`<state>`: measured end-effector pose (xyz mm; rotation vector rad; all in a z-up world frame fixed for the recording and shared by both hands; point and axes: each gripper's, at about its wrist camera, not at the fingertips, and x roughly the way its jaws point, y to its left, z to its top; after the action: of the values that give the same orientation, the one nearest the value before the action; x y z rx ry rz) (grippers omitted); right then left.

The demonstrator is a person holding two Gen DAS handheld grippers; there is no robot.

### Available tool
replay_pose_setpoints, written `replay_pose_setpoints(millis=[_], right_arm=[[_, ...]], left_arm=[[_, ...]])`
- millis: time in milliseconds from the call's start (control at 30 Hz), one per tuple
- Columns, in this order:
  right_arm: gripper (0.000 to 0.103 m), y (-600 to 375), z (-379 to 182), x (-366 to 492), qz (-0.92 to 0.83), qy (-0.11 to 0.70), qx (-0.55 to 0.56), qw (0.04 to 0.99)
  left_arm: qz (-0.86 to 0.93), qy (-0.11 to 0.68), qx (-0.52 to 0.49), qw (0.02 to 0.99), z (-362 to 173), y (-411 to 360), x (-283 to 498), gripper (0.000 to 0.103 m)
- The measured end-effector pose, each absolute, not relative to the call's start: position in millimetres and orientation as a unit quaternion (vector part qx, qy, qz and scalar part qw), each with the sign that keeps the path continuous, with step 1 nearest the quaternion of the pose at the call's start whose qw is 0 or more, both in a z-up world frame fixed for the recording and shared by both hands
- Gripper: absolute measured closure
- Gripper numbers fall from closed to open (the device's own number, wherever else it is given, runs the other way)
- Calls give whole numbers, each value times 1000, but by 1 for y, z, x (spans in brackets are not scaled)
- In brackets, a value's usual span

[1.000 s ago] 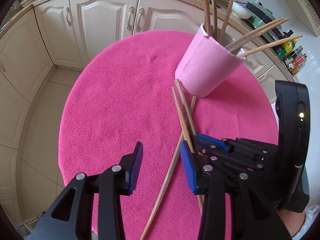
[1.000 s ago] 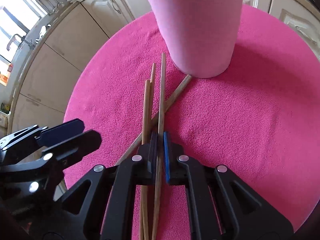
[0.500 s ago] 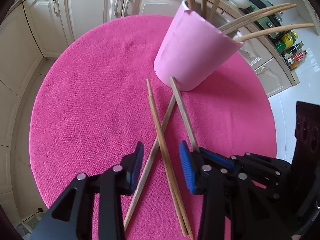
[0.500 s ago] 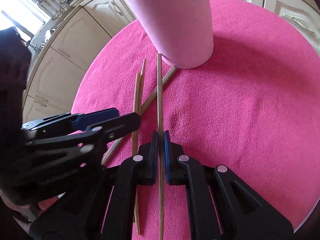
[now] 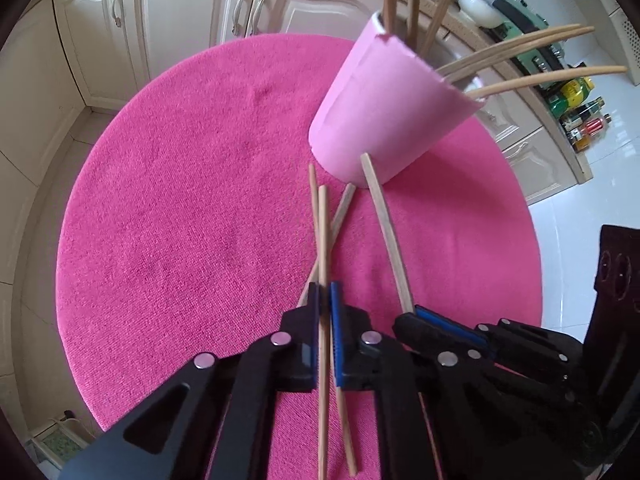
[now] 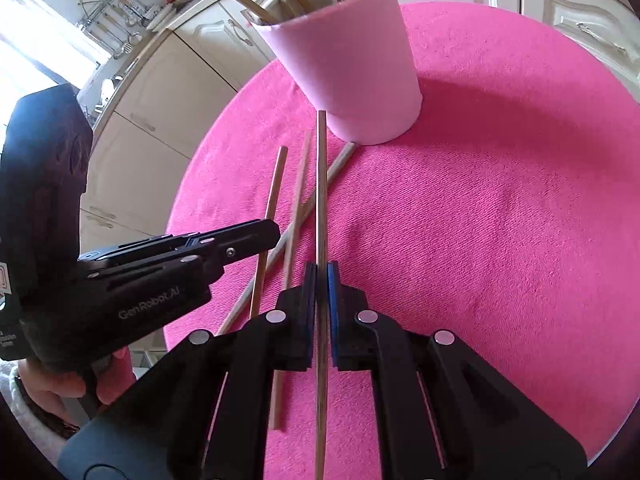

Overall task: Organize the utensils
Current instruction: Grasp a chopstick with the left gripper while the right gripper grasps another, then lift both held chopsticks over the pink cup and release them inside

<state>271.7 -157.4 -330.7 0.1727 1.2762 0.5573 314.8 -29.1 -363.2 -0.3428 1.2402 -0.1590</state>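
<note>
Both claws pinch chopsticks over the pink tabletop [image 5: 168, 208]: the left claw [image 5: 325, 300] grips one chopstick [image 5: 323, 240], the right claw [image 6: 321, 280] another [image 6: 321, 184], tips toward the pink cup [image 6: 352, 72] at 12 o'clock.

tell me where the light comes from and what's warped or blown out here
Right wrist: the window at upper left is blown out, and the cup throws its shadow right across the cloth. Left wrist: even light, no glare; fisheye bends the cabinets and chopsticks.
</note>
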Motion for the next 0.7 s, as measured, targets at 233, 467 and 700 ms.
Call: replay_pose_setpoints(millis=[233, 467, 700], right_arm=[[97, -151, -304, 253, 284, 553, 79, 779], [97, -160, -249, 243, 304, 469, 101, 823], [97, -174, -196, 270, 294, 393, 114, 864]], left_arm=[[-92, 534, -163, 824, -324, -17, 297, 97], [-113, 445, -159, 874, -257, -7, 294, 97], [-125, 335, -155, 921, -194, -12, 305, 97]])
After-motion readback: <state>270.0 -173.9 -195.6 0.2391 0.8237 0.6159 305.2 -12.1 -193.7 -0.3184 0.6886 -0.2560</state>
